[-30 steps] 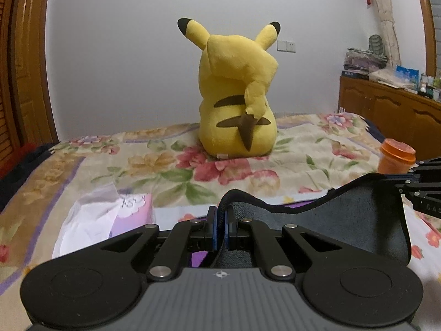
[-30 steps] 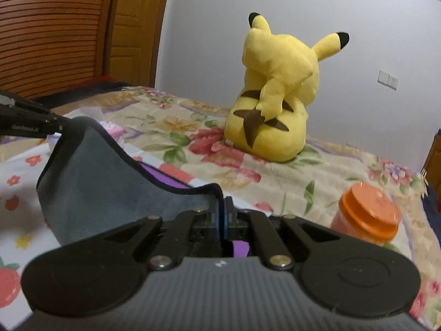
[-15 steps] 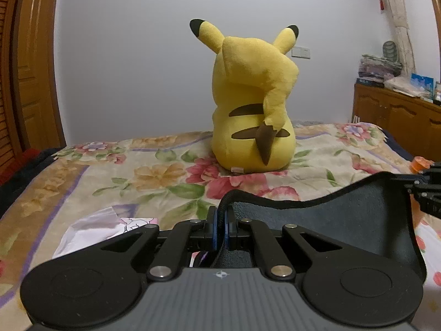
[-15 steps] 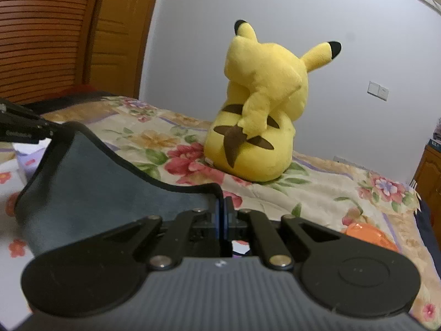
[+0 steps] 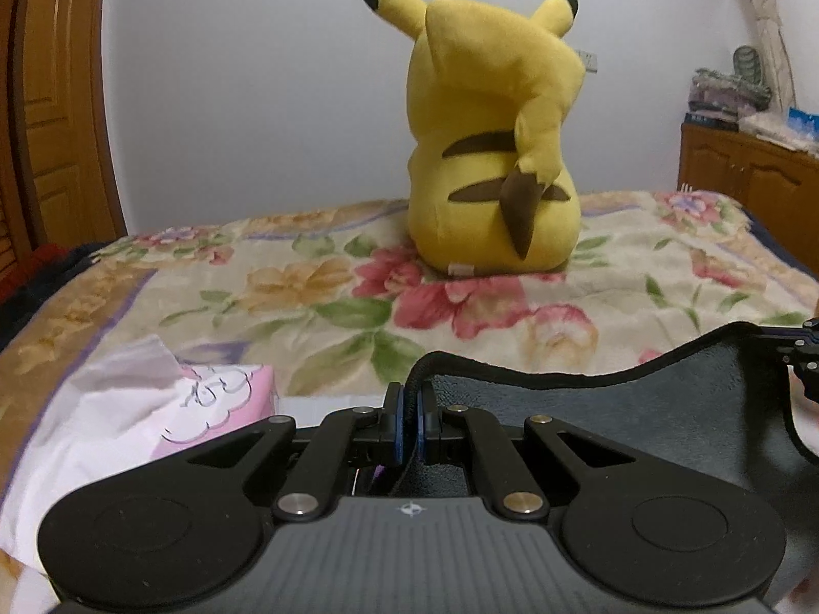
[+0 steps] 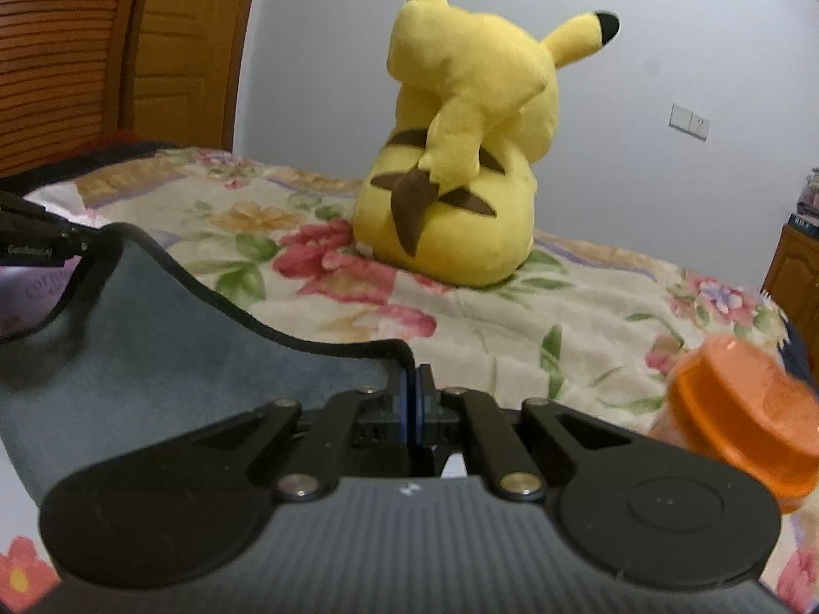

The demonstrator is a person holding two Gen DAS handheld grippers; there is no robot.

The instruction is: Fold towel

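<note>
Hanging between the 2 tools above the bed [image 5: 317,276], the grey towel [image 5: 640,419] is pinched at its left corner by the left tool [image 5: 411,422] and at its right corner by the right tool [image 6: 413,412].

The left gripper [image 5: 410,412] pinches the edge of the gray towel [image 5: 640,409]. A yellow plush toy [image 5: 491,153] sits on the flowery bed [image 5: 307,281].

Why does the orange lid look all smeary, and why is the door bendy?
Right wrist view: the orange lid sits near the lens edge and is motion-blurred. Left wrist view: the fisheye lens curves the wooden door; the yellow plush looks slightly soft.
</note>
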